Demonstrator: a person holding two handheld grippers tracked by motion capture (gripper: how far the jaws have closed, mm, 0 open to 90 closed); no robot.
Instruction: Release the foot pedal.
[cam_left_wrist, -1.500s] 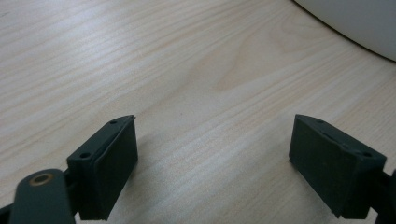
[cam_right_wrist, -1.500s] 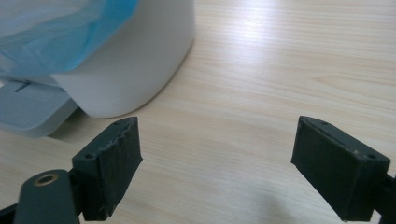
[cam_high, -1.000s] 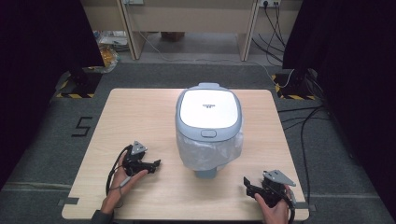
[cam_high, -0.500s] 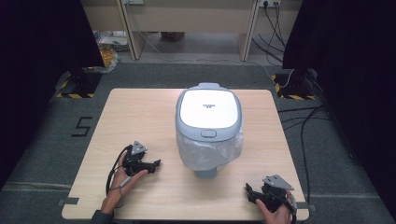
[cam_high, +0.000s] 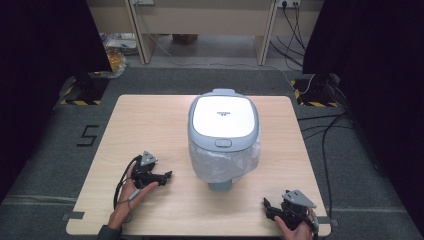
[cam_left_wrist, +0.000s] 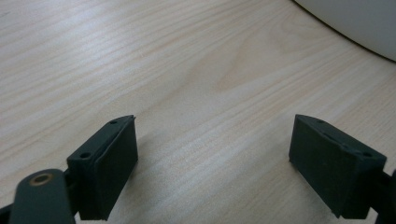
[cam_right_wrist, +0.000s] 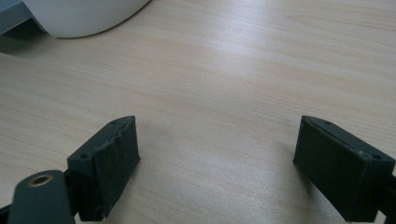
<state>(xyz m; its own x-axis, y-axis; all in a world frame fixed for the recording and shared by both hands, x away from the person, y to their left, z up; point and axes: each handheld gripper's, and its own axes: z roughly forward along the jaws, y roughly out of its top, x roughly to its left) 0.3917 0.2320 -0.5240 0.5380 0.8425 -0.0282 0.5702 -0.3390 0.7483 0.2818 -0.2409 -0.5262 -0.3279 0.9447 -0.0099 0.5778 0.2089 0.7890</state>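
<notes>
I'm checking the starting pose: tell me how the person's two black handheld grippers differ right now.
The black left gripper lies further up the light wooden table and points right, toward the white-lidded grey rice cooker. The black right gripper sits at the near edge and points left. Earlier frames show the right gripper's jaws have just been opening. Both stand open with bare wood between them, holding nothing.
</notes>
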